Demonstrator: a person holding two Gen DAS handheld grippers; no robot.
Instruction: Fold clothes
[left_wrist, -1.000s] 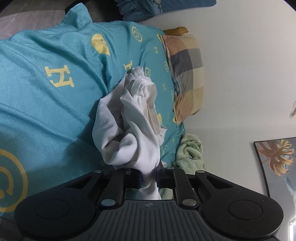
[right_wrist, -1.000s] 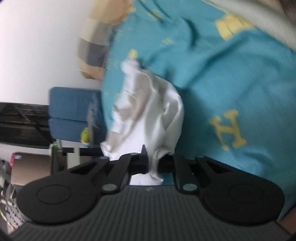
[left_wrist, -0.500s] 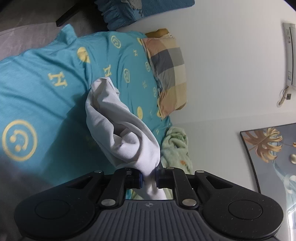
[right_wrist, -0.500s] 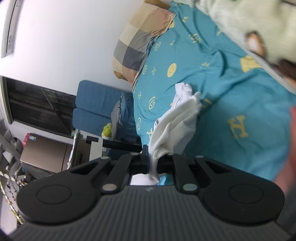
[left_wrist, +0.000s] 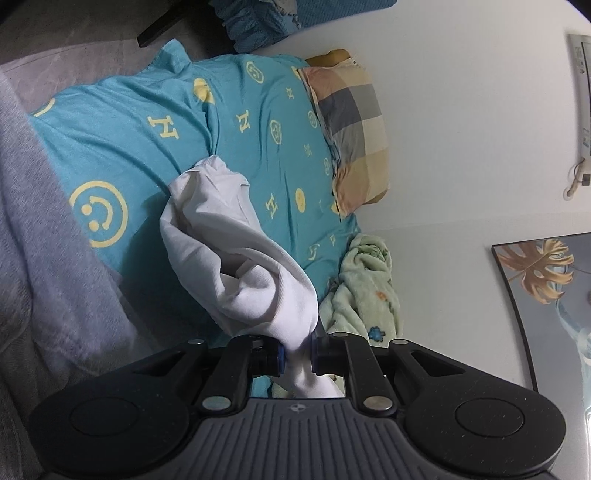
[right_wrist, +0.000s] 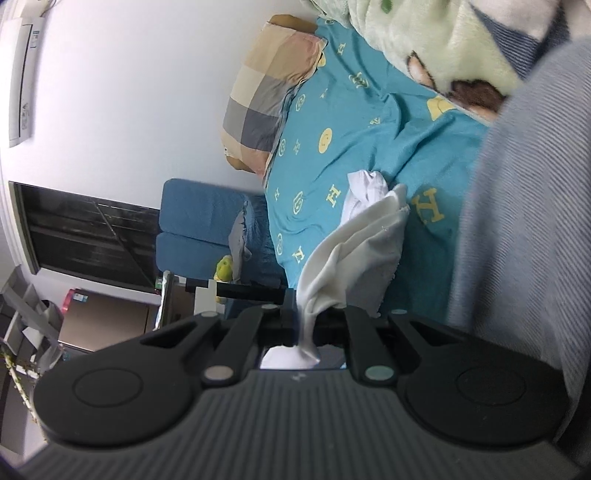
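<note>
Left gripper (left_wrist: 297, 352) clamped on white garment (left_wrist: 236, 254), cloth bunched between the fingers and trailing out over teal bedsheet (left_wrist: 147, 122). Right gripper (right_wrist: 314, 314) also pinched tight on the same white garment (right_wrist: 354, 251), fabric pulled into a narrow twist at the jaws. Garment lifted and crumpled, far end touching the sheet. Checked pillow (left_wrist: 351, 125) at head of bed against white wall (left_wrist: 461, 110). Pale green blanket (left_wrist: 369, 288) bunched at sheet edge. Framed leaf picture (left_wrist: 543, 288) on wall.
</note>
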